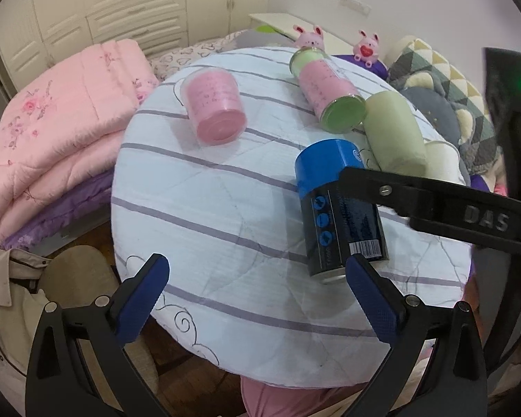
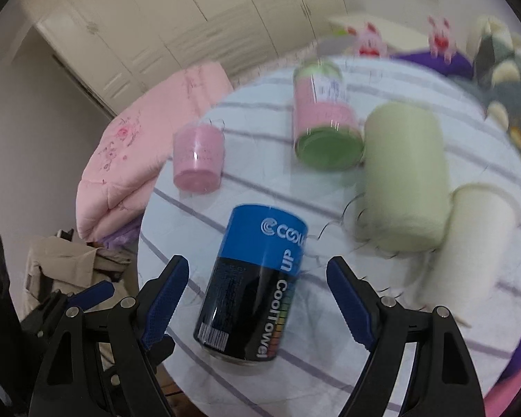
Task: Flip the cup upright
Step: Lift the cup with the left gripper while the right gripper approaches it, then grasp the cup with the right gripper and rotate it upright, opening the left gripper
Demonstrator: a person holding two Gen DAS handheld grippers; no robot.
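A blue and black cup lies on its side on the round striped table; it also shows in the right wrist view. My right gripper is open, its blue pads on either side of the cup and apart from it. In the left wrist view a black right-gripper finger crosses over the cup. My left gripper is open and empty, low over the table's near edge, its right pad close to the cup's bottom end.
A pink cup, a pink-and-green cup, a pale green cup and a cream cup also lie on the table. Folded pink quilts lie to the left. Plush toys and cushions sit behind.
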